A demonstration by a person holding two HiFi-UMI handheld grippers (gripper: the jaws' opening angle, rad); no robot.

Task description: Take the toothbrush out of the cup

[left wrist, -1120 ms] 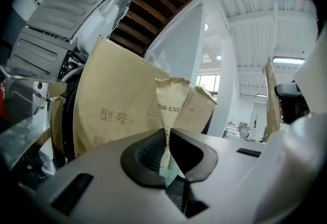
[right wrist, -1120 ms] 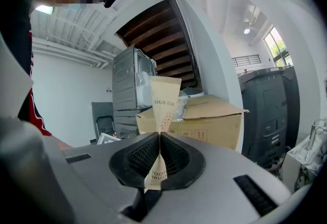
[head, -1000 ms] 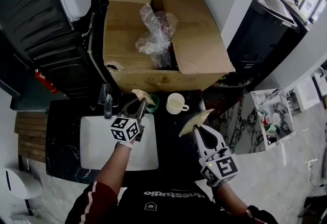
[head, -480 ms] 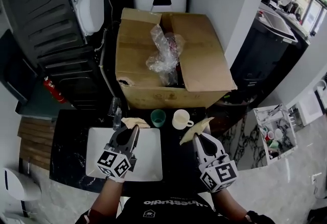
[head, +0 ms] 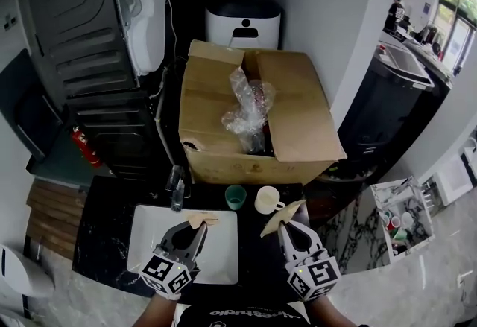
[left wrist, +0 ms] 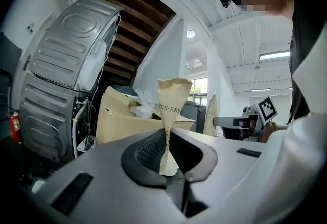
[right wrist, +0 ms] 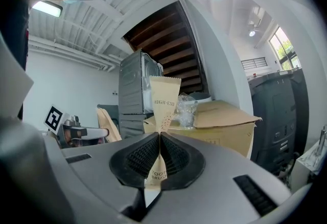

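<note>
Drawn lower left from the green cup [head: 235,197], the left gripper [head: 195,229] is clamped on a toothbrush packet [head: 203,219] (right gripper [head: 287,227] on a second packet [head: 280,215]); paper may be torn by jerks.

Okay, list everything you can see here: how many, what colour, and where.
counter: one, black, in front of the person
sink: one, white, set in the counter
cup: one, green, behind the sink
mug: one, white, right of the cup
cardboard box: one, brown, open, beyond the counter
plastic wrap: one bunch, clear, in the box
fire extinguisher: one, red, far left
left paper packet: one, tan, in the left gripper
right paper packet: one, tan, in the right gripper
left gripper: grey, shut on its packet, over the sink
right gripper: grey, shut on its packet, right of the sink
</note>
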